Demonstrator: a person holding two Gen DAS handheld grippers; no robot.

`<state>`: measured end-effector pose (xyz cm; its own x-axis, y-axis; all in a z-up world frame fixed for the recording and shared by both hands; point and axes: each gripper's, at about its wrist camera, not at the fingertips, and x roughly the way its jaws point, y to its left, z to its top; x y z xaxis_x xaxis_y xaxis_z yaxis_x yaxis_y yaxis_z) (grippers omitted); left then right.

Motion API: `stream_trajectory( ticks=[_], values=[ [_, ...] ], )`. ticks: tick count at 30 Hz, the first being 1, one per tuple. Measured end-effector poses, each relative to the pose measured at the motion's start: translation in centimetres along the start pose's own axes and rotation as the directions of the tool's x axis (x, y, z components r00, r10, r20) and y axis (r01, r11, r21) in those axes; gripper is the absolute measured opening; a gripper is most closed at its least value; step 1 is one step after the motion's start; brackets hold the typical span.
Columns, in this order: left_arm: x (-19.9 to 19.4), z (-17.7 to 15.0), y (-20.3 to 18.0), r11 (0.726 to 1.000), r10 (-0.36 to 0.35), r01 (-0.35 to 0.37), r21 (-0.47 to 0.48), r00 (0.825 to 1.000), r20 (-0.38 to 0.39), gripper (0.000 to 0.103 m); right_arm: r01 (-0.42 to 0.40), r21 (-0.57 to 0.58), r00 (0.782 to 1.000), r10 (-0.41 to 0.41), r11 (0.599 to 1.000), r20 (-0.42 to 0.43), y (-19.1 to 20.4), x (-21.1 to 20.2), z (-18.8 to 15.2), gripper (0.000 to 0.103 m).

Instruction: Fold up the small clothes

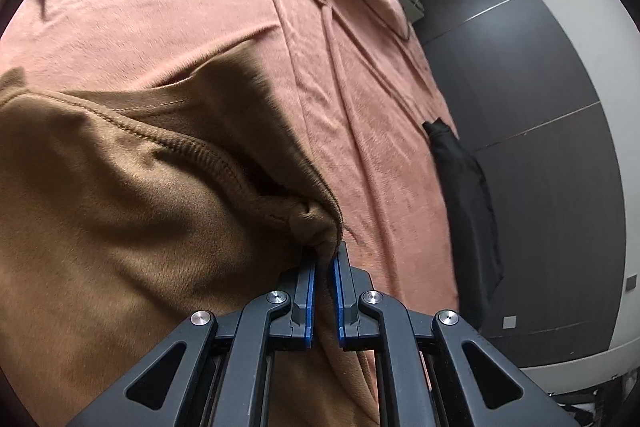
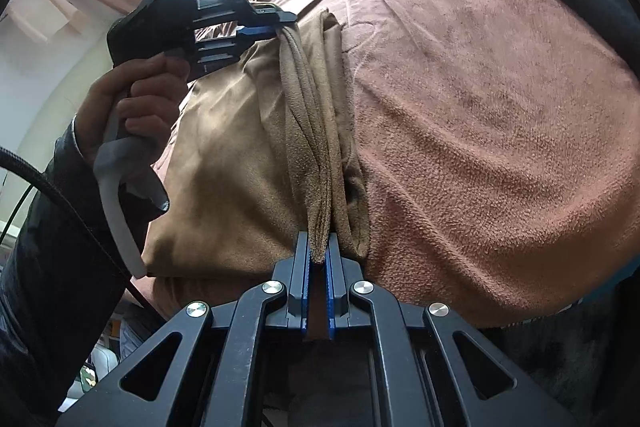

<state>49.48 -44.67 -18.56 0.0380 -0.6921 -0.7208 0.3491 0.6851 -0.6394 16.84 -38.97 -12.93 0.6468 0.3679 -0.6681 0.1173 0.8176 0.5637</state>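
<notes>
A soft brown fleece garment, gathered along one edge, was pinched in the closed left gripper and closed right gripper above the pink blanket's middle. A fold was judged underway; next, lowering it flat.

The garment lies on the blanket, its bunched edge pulled into a ridge between the two grippers. The right gripper has the near end of that ridge between its pads, while the left gripper grips the far end, with the person's hand on its handle to the left. Off to the right, at the blanket's edge, lies another cloth, well apart from the garment.
</notes>
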Motion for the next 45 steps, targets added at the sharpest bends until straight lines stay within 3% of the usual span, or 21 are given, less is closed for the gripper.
stream_trajectory(
  ticks=[4,9,23,25,27,29,37,45],
  values=[
    [0.8,0.4,0.2,1.0,-0.002,0.002,-0.017,1.0,-0.019,0.016,0.001,0.006,1.0,-0.001,1.0,-0.009,-0.1,0.4,0.1,0.003],
    [-1.1,0.8,0.1,0.999,-0.04,0.041,-0.008,0.998,0.05,0.054,0.0,0.009,1.0,0.0,1.0,-0.016,0.0,0.6,0.4,0.003],
    [-9.0,-1.6,5.5,0.996,0.082,-0.076,-0.052,0.989,0.125,0.055,0.006,0.004,1.0,-0.006,1.0,-0.013,0.5,-0.5,0.5,0.005],
    [-9.9,-2.1,6.4,0.994,0.096,-0.088,-0.064,0.986,0.133,0.056,0.012,-0.011,1.0,-0.012,1.0,-0.012,0.9,-0.8,0.8,0.01],
    [-10.9,-2.7,7.4,0.992,0.111,-0.1,-0.079,0.983,0.145,0.057,0.009,-0.011,1.0,-0.009,1.0,-0.001,1.1,-1.3,1.3,0.031],
    [-11.9,-3.1,8.5,0.989,0.127,-0.113,-0.095,0.979,0.157,0.057,0.011,-0.016,1.0,-0.011,1.0,0.017,1.3,-1.8,1.8,0.043],
    [-14.5,-3.2,11.8,0.976,0.19,-0.163,-0.145,0.962,0.195,0.057,0.047,-0.065,0.999,-0.046,0.997,0.025,2.1,-1.0,5.4,0.044],
    [-14.9,-2.4,15.1,0.961,0.237,-0.2,-0.189,0.951,0.199,0.057,0.077,-0.094,0.997,-0.077,0.993,0.001,2.7,3.3,11.2,0.044]
  ],
)
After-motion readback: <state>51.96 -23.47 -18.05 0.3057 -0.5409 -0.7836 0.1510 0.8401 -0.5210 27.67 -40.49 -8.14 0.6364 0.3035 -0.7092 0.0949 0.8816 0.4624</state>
